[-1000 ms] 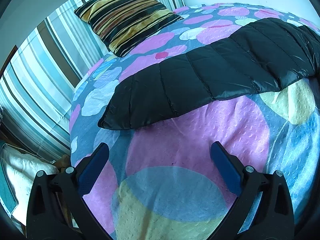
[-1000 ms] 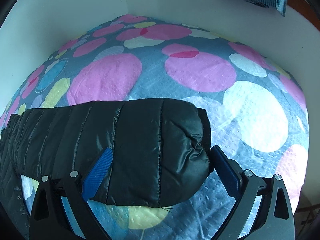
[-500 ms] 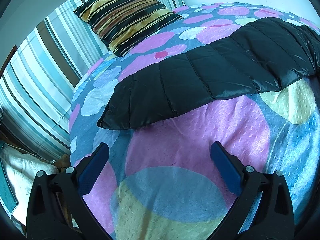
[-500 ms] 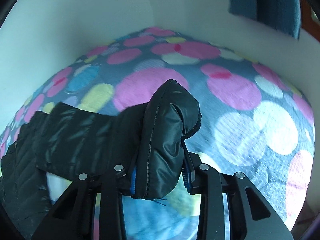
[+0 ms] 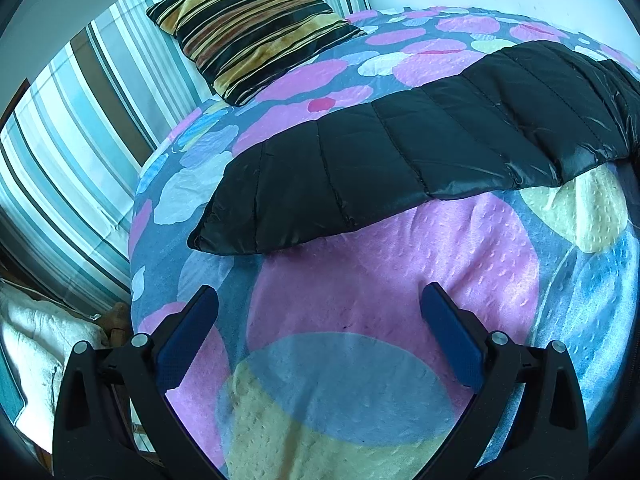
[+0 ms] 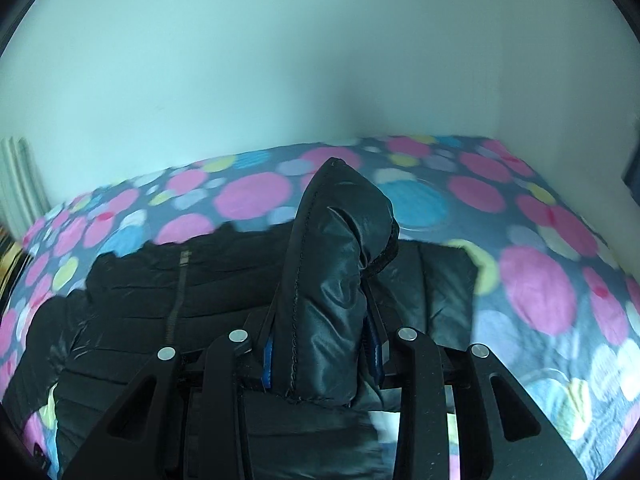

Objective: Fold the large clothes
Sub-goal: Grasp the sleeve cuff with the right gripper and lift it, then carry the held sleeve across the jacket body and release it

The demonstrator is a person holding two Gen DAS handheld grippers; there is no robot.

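A black quilted puffer jacket lies on a bed with a dotted cover. In the left wrist view one long sleeve (image 5: 380, 168) stretches flat across the bed. My left gripper (image 5: 320, 332) is open and empty, hovering over the cover short of that sleeve. In the right wrist view my right gripper (image 6: 320, 356) is shut on the other sleeve's cuff (image 6: 332, 272), lifted above the jacket body (image 6: 160, 304) with its zip showing.
A striped pillow (image 5: 248, 28) leans at the head of the bed against a striped headboard (image 5: 80, 120). The bed's left edge drops to white bedding (image 5: 36, 352) below. Pale walls (image 6: 320, 60) border the bed on the far sides.
My right gripper closed on the sleeve cuff, lifted it and swung it over the jacket body. The left gripper stayed nearly still.
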